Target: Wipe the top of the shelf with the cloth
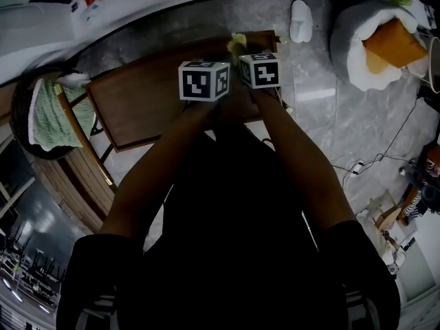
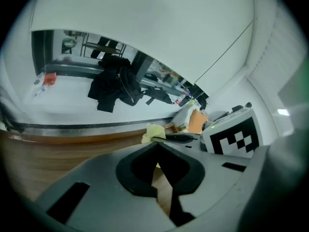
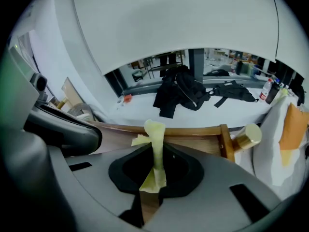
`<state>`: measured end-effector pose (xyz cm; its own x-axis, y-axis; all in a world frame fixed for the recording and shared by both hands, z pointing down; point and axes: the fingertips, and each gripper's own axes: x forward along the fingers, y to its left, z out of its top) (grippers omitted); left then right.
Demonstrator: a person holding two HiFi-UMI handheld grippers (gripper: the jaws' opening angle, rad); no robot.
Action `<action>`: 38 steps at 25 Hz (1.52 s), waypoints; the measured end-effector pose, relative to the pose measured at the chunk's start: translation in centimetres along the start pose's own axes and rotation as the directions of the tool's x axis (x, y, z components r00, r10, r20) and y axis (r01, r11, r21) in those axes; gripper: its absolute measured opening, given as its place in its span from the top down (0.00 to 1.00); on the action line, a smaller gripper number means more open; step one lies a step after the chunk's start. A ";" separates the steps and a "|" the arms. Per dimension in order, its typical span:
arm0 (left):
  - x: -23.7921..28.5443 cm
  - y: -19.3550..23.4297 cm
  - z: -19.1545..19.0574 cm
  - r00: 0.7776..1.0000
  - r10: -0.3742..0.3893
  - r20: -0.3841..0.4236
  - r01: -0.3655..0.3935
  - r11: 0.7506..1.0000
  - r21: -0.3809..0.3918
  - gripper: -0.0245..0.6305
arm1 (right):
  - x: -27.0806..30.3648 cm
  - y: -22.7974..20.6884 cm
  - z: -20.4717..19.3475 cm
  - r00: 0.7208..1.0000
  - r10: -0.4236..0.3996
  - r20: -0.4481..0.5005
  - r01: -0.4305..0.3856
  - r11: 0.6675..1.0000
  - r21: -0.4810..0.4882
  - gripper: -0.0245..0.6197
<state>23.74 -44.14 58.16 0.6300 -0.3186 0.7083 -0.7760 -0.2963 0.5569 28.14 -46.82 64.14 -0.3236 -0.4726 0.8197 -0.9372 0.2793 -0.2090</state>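
Cloth in the gripper, at the far edge of the shelf: the wipe looks barely begun.
The right gripper (image 3: 154, 153) is clamped tight on a bunched yellow cloth (image 3: 155, 132) above the wooden shelf top (image 1: 137, 108). The left gripper (image 2: 157, 146) sits just beside it, jaws together on nothing. The next move likely calls for pressing the cloth down and dragging it across the bare wood.

Pale yellow cloth (image 3: 154, 129), twisted upright strip, pinched in right tongs (image 3: 155, 151) above brown wooden shelf top (image 1: 148, 105).
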 end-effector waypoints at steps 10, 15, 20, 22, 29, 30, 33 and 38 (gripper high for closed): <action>-0.3 -1.1 -0.3 1.000 -0.019 0.003 0.019 1.000 0.015 0.95 | -2.2 -5.4 -0.4 0.976 -0.215 -0.024 0.217 0.973 0.084 0.89; -2.2 -0.5 -0.8 0.999 -0.020 0.028 0.020 1.000 0.001 0.95 | -3.8 -7.6 -0.8 0.944 -0.328 -0.038 0.330 0.935 0.128 0.89; -5.2 1.8 -1.0 0.998 -0.004 0.066 0.006 1.000 -0.026 0.94 | -4.0 -7.5 -0.3 0.924 -0.381 -0.043 0.383 0.917 0.114 0.89; -7.1 3.1 -1.2 0.996 0.004 0.085 -0.001 0.999 -0.043 0.95 | -4.2 -5.4 0.5 0.933 -0.361 -0.013 0.360 0.928 0.097 0.89; -16.8 10.3 -2.0 0.983 0.084 0.161 -0.062 0.989 -0.136 0.94 | -1.3 11.4 2.7 0.993 -0.077 0.093 0.074 0.996 0.041 0.89; -18.5 11.7 -2.2 0.980 0.103 0.171 -0.078 0.986 -0.150 0.94 | -0.6 14.2 2.7 0.995 -0.036 0.093 0.034 0.999 0.027 0.89; -23.7 16.1 -3.1 0.965 0.179 0.190 -0.146 0.974 -0.174 0.94 | 1.7 22.8 2.5 0.993 0.090 0.080 -0.088 0.996 -0.028 0.89; -30.2 22.6 -5.0 0.941 0.288 0.180 -0.247 0.944 -0.218 0.94 | 5.3 35.2 1.3 0.958 0.285 0.029 -0.284 0.958 -0.045 0.89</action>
<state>-12.99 -36.73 51.47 0.3749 -0.5472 0.7483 -0.8954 -0.0048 0.4451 -6.74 -40.59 60.46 -0.5810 -0.3976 0.7101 -0.8001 0.4391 -0.4087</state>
